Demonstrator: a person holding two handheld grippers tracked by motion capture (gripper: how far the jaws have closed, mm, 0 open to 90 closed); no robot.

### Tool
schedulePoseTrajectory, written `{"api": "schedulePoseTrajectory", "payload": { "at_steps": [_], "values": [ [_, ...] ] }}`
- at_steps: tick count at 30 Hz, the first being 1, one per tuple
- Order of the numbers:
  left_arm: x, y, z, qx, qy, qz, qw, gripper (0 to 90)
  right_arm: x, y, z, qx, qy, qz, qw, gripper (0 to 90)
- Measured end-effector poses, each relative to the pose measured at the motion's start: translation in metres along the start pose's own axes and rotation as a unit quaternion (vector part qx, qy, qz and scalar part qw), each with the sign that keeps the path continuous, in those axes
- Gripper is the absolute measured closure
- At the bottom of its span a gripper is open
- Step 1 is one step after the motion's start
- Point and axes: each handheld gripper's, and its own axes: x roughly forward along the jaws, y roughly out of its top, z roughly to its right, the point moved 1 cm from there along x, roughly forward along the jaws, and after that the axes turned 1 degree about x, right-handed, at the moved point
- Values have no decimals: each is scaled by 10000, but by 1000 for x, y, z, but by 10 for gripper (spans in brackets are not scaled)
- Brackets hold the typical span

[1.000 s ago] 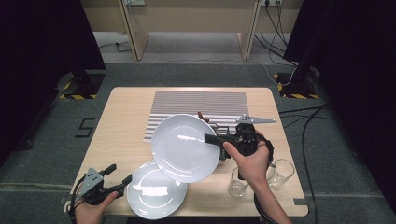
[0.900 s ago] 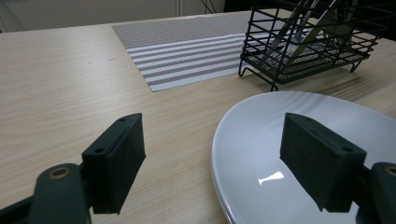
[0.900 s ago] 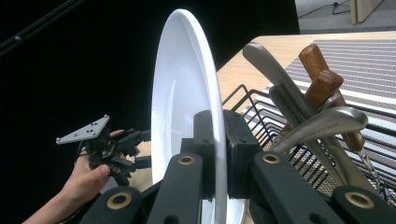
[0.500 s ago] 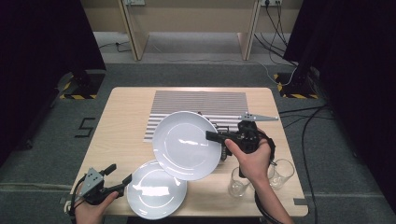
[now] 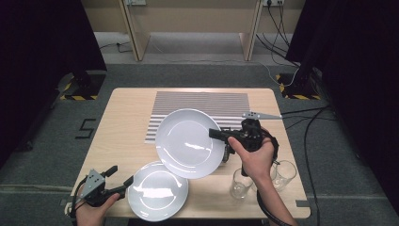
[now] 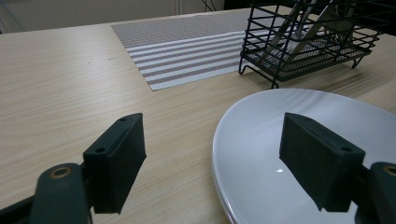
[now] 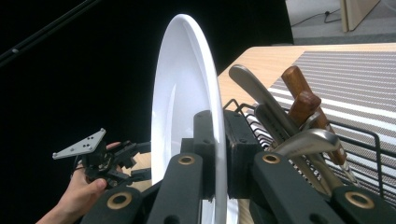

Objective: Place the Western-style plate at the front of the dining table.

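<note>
Above the table, the right gripper clamps a lifted plate's rim, while the left gripper gapes wide beside another plate.

text: "5" | on: floor left of table

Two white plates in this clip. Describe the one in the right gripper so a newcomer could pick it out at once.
Start at the striped mat on the wooden table. Over its near edge hangs the raised plate, its rim clamped in the right gripper. Unlike the flat plate at the table's near edge, it is tilted and lifted.
</note>
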Motion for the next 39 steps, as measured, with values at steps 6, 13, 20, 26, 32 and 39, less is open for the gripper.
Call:
{"api": "schedulePoseTrajectory", "payload": {
  "at_steps": [6,13,20,26,32,39],
  "values": [
    [1,0,1,-32,-12,15,10000,220,0,3,0,21,27,46,10000,853],
    [1,0,0,-48,-13,16,10000,220,1,7,2,54,38,90,9999,853],
    [0,0,1,-45,-5,24,10000,220,1,9,3,100,71,122,9999,853],
    [1,0,1,-36,-11,22,10000,220,0,11,4,109,69,162,9998,853],
    [1,0,1,-28,-6,23,10000,221,0,14,6,165,97,201,9996,854],
    [0,0,1,-25,-3,23,10000,221,0,16,6,164,92,215,9996,854]
  ]
}}
